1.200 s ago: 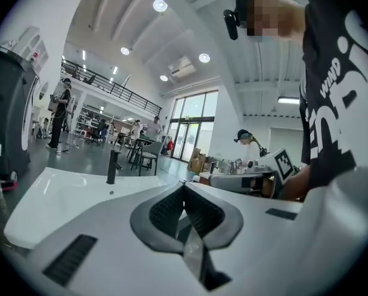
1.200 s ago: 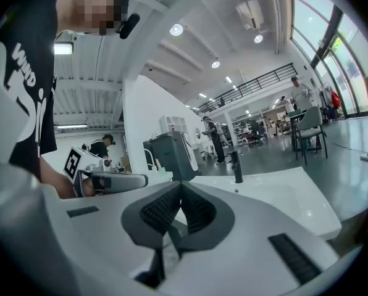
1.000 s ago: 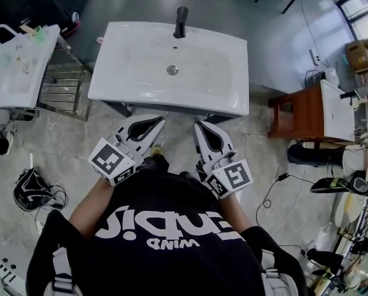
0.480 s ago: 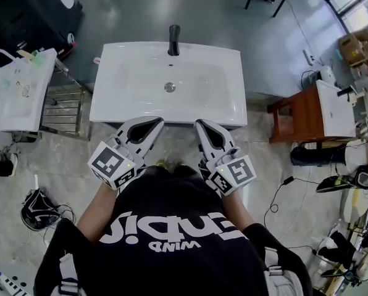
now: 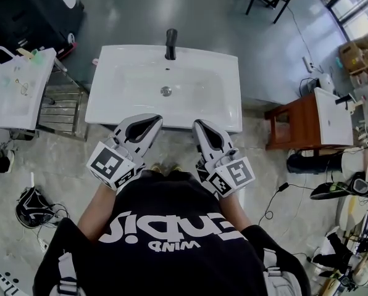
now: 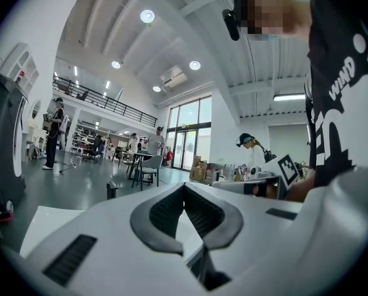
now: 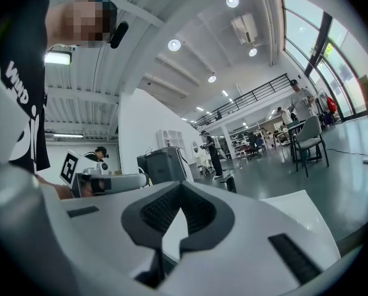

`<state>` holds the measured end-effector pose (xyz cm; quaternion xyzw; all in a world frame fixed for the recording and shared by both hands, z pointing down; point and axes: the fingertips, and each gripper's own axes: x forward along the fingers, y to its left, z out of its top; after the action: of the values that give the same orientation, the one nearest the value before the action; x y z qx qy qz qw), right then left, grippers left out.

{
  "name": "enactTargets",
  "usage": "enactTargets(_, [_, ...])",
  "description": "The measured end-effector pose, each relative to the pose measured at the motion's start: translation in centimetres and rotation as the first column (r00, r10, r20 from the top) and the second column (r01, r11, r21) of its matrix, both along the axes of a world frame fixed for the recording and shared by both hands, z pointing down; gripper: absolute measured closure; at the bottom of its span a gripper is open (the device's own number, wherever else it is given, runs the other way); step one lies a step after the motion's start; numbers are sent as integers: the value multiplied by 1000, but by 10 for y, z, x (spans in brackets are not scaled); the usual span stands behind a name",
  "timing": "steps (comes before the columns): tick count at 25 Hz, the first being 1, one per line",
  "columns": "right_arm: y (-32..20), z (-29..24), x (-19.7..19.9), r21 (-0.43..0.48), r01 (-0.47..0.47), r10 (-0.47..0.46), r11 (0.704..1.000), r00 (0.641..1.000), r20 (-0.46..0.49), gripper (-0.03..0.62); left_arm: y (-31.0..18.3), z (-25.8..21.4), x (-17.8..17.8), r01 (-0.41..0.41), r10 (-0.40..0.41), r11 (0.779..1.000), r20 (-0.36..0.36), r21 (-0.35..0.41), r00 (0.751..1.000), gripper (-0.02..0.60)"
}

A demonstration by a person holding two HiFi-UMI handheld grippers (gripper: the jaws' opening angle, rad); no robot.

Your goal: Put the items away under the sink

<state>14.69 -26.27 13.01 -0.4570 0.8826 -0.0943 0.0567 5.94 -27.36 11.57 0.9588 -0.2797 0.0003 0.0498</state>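
Note:
The white sink (image 5: 125, 73) with its black faucet (image 5: 170, 43) stands in front of me in the head view. Both grippers point level at its front edge. My left gripper (image 5: 152, 119) is shut, with nothing between its fingers. My right gripper (image 5: 199, 124) is likewise shut and empty. In the left gripper view the left gripper (image 6: 184, 189) has its black pads touching over the sink top (image 6: 42, 222). In the right gripper view the right gripper (image 7: 180, 187) looks the same, with the faucet (image 7: 231, 181) beyond. The space under the sink is hidden.
A second white basin (image 5: 14, 82) with small items sits at the left beside a metal rack (image 5: 62, 103). A wooden stand (image 5: 295, 125) with a white top is at the right. Cables and a bag (image 5: 31, 202) lie on the floor. People stand far off.
Both grippers have risen slightly and moved toward the sink's front edge, now overlapping it in the head view. Their jaws stay shut and empty.

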Motion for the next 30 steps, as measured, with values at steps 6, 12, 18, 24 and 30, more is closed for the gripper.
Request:
enactTargets(6, [2,4,-2,-9,16,-16,1000,1000,-7,576,1,3,4,11,-11,1000,7,8,1000,561])
enactTargets(12, [-3,3,-7,3,36,-36,999,999,-22,576,-1,4,3,21,-21,1000,-3,-2,1000,561])
enactTargets(18, [-5,-1,-4,8,45,-45,999,998,-34,576,-6,1,1,54,-54,999,-8,-5,999,561])
enactTargets(24, [-8,1,2,7,42,-42,999,998,-39,576,-12,4,2,77,-77,997,-13,-9,997,561])
enactTargets(30, [-10,3,3,5,43,-42,999,998,-44,576,-15,8,0,79,-79,997,-10,-25,997,561])
